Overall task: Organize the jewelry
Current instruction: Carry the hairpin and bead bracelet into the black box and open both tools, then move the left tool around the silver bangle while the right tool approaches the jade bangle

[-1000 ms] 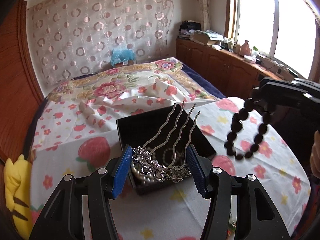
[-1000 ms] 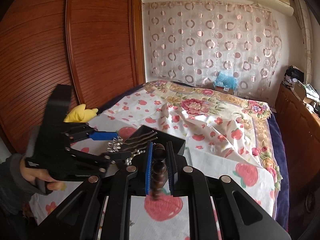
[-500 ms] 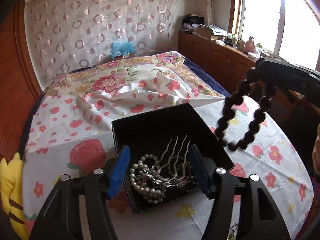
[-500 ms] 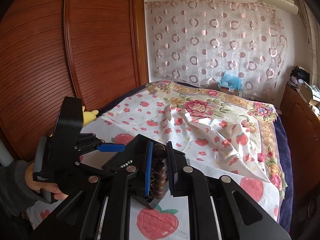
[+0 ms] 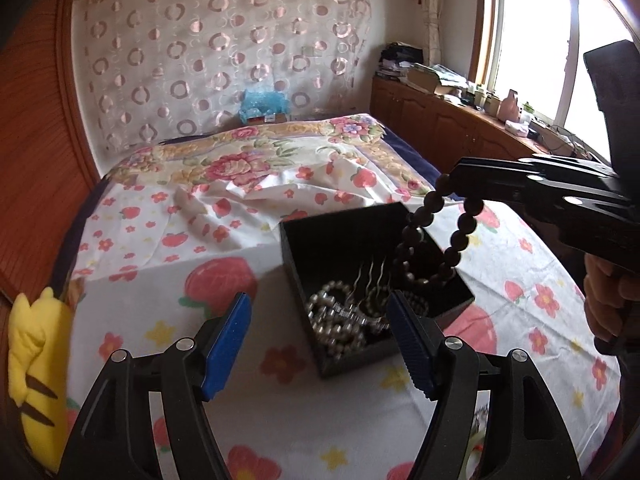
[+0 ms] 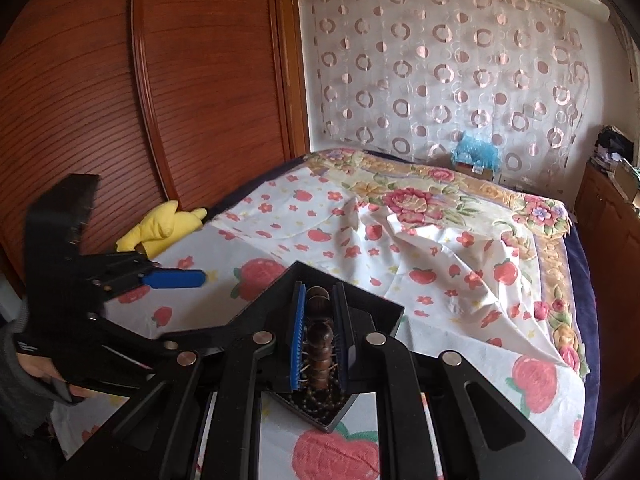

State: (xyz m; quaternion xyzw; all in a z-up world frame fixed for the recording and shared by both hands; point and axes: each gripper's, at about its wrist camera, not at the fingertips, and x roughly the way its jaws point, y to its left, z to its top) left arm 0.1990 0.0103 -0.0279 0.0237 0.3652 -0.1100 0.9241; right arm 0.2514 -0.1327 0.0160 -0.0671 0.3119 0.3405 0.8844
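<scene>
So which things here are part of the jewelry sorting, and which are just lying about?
Part of the job:
- black box
- dark bead bracelet, held by the right gripper
- pearl strand
- silver hair comb

Lying about:
- yellow plush toy
- blue bag

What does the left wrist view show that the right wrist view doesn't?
Left wrist only: the box's contents, a pearl strand and a silver hair comb, and the whole loop of the dark bead bracelet hanging from the right gripper over the box; also the window.

Right wrist only: the gripper pads shut on the bracelet's beads, and the wooden wardrobe.

Both: the black box, the bracelet, the left gripper with its jaws opening and nothing between them, the yellow plush, and the bed sheet.
</scene>
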